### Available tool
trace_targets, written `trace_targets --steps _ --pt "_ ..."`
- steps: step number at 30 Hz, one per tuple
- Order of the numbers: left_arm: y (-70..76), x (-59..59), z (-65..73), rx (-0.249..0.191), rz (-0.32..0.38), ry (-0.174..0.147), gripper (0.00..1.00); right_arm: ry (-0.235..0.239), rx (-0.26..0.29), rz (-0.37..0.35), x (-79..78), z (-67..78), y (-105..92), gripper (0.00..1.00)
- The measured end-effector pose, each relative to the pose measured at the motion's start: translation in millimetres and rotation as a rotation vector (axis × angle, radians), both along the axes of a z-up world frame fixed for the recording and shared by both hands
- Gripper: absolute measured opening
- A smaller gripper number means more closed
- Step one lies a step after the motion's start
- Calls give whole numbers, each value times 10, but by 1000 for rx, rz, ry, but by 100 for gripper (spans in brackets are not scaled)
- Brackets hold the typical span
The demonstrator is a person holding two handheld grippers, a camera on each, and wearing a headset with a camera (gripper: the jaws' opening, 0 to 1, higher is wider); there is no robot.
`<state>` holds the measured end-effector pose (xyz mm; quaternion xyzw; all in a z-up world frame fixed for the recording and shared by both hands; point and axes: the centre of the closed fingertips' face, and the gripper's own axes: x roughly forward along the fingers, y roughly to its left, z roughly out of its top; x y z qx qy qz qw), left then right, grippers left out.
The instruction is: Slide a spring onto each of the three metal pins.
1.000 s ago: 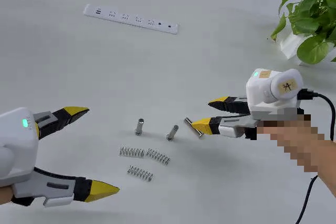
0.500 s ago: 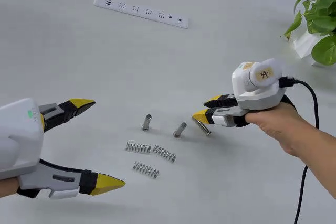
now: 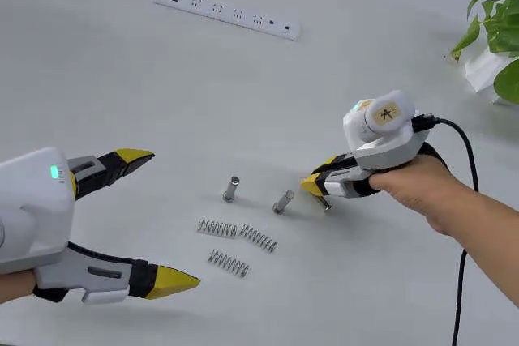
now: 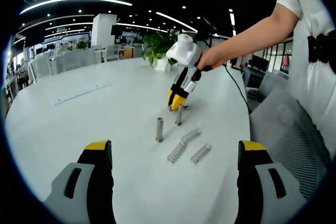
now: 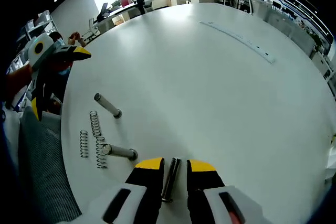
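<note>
Two metal pins point(image 3: 232, 189) point(image 3: 283, 201) stand upright on the white table, and a third pin point(image 3: 324, 202) lies flat to their right. Three springs point(image 3: 216, 228) point(image 3: 258, 238) point(image 3: 228, 262) lie loose just in front of the pins. My right gripper point(image 3: 318, 177) is down over the lying pin point(image 5: 170, 177), which sits lengthwise between its narrowed jaws with a thin gap on each side. My left gripper point(image 3: 158, 218) hovers wide open at the near left, aimed at the springs point(image 4: 177, 151) and the standing pins point(image 4: 159, 129), holding nothing.
A white power strip point(image 3: 225, 12) lies at the far side of the table. A potted plant point(image 3: 496, 30) stands at the right edge. The right gripper's black cable point(image 3: 465, 232) trails toward the near right. A person stands on the right in the left gripper view.
My right gripper has come down and left over the lying pin and its jaws have narrowed around it. The left gripper stays wide open. The head camera has shifted.
</note>
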<state>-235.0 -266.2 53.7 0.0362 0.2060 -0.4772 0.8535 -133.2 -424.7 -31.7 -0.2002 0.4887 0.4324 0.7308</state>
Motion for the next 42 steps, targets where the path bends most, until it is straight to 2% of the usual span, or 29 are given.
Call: trace_targets --steps 3,14,31,37,42 --pt "-5 4 -2 -3 0 1 99 5 -21 6 -4 -30 -22 13" --pt "-4 12 -22 -7 3 10 98 20 -28 -4 -5 -75 -9 6" --pt "-13 8 5 -10 5 7 98 17 -33 -20 -26 -71 3 5" --pt "-9 1 16 -10 7 5 98 8 -30 -14 -49 -41 12 5" --pt "-13 -12 23 -8 3 4 98 -5 -16 -18 -66 38 9 5"
